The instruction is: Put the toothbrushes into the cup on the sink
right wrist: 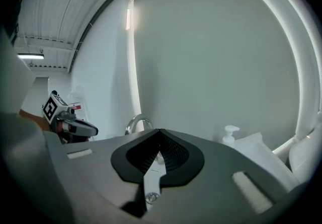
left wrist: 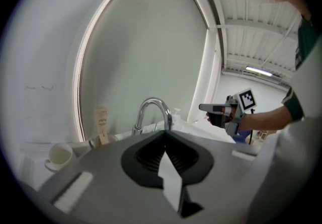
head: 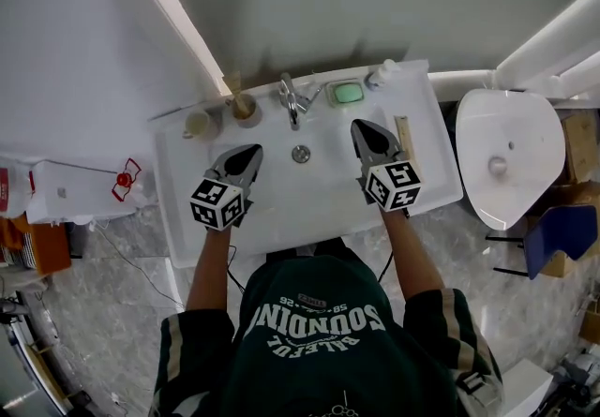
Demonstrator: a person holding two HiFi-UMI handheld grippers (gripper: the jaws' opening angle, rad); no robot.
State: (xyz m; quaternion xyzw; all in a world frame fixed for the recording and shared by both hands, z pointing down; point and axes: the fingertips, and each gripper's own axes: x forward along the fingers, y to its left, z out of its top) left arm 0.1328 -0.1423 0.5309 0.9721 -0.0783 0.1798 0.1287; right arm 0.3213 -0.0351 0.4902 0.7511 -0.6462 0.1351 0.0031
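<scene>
Both tools are empty rn: the left gripper [left wrist: 164, 133] has its jaws pressed together w/ nothing between, and the right gripper [right wrist: 160, 131] is likewise closed on nothing. Both hover over the sink [head: 281, 230], either side of the faucet [head: 292, 100]. No toothbrush is picked up yet. What we take for one is the pale slim stick [head: 404, 136] on the sink's right ledge, just beside the right gripper. We can't make out bristles, so that's a guess. The white cup [head: 199, 124] sits at the back-left corner, near a brown holder [head: 246, 109] w/ a tube in it. So the step is the pickup, prob w/ the right side. We'd open the jaws first, then close across the stick's narrow width near its middle. It's thin & lies flat, so it may skid, and the carry to the cup must clear the faucet.
</scene>
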